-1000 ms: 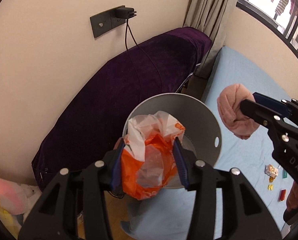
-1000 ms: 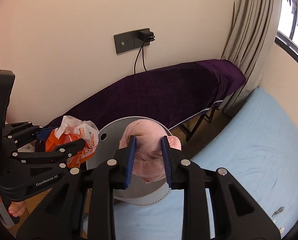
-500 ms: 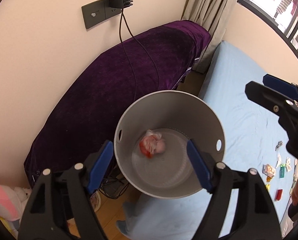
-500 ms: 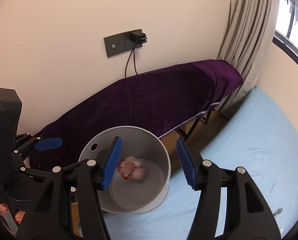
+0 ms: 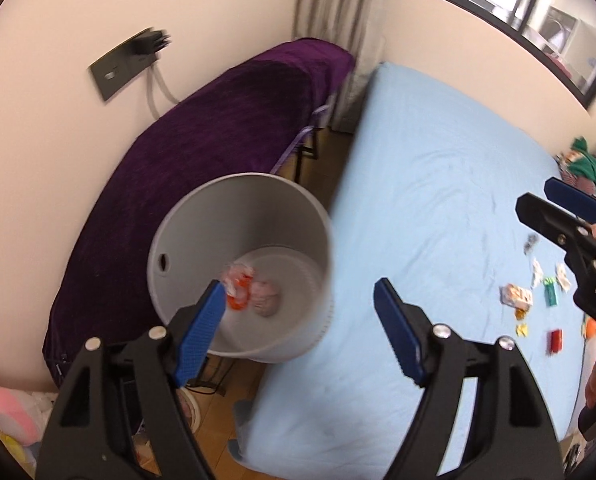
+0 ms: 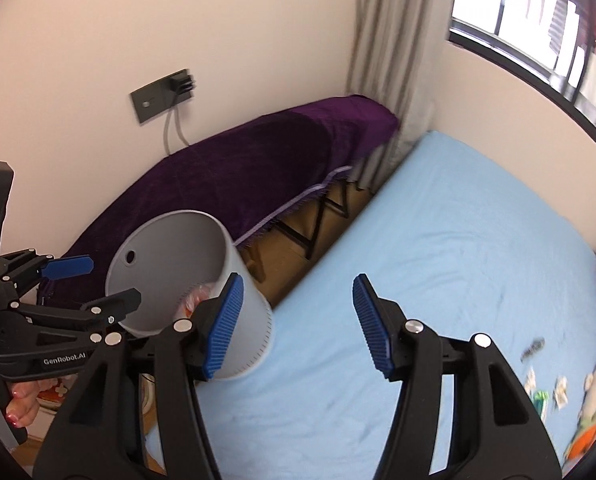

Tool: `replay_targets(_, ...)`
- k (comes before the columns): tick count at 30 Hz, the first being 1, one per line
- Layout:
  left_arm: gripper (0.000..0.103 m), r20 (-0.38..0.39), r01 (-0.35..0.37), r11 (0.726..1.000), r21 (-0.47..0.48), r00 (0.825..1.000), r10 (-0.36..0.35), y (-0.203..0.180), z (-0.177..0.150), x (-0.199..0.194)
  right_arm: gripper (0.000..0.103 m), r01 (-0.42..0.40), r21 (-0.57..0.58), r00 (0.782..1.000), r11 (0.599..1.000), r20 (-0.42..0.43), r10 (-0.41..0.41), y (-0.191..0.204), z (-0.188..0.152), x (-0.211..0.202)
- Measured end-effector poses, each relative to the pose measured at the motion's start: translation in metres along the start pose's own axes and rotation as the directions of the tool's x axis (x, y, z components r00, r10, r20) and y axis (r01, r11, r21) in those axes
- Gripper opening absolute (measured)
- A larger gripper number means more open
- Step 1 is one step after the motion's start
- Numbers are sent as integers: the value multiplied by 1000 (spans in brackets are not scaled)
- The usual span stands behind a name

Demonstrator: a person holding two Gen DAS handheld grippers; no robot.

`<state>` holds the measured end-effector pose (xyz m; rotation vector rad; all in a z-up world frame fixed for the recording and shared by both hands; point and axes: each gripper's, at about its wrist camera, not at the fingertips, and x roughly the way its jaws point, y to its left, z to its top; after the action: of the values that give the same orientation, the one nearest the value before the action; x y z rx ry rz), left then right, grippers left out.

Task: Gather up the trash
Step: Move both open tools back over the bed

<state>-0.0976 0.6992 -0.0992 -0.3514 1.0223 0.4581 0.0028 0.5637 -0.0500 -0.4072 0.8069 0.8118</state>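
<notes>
A grey round bin point(image 5: 202, 236) point(image 6: 242, 276) stands on the corner of the blue bed point(image 5: 437, 208) point(image 6: 457, 248). An orange and white plastic bag point(image 5: 240, 286) and a pink crumpled piece point(image 5: 268, 300) lie on its bottom. My left gripper point(image 5: 298, 332) is open and empty above the bin's near rim; it also shows in the right wrist view point(image 6: 98, 284). My right gripper point(image 6: 296, 324) is open and empty over the bed, right of the bin; it also shows in the left wrist view point(image 5: 545, 204). Several small wrappers point(image 5: 517, 298) point(image 6: 545, 390) lie on the bed at the right.
A purple-covered folding table point(image 5: 218, 120) point(image 6: 258, 152) stands along the wall behind the bin, with a dark wall socket and cable point(image 5: 126, 64) above it. Curtain and window are at the back right. Soft toys point(image 5: 6, 412) lie on the floor at the lower left.
Both grippers opened and dropped the orange bag and the pink piece into the bin. Since then both views have swung right, toward the bed and the wrappers.
</notes>
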Motion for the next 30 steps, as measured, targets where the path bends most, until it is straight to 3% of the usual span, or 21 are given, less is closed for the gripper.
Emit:
replay_targets(7, 76, -8, 106, 976, 190, 994, -107, -118, -14, -16, 56, 157, 180, 987, 971, -4, -159, -95, -82, -77)
replay_targets(16, 76, -45, 199, 895, 398, 979, -198, -305, -50, -22, 57, 331, 417, 939, 847, -60, -338, -248, -213, -167)
replay_targets(19, 76, -44, 199, 880, 431, 979, -200, -369, -77, -22, 57, 360, 446, 928, 819, -79, -365, -308, -259, -190)
replay_targets(23, 76, -57, 202, 879, 431, 979, -197, -452, -103, -15, 57, 396, 426, 915, 814, -109, -388, -382, -316, -209)
replay_targets(26, 76, -64, 191, 883, 428, 981, -182, -500, -115, -5, 57, 414, 401, 909, 817, -137, -393, -435, -349, -215)
replay_targets(30, 76, -115, 218, 882, 418, 976, -187, -547, -130, 4, 57, 396, 430, 918, 812, -160, -363, -478, -382, -218)
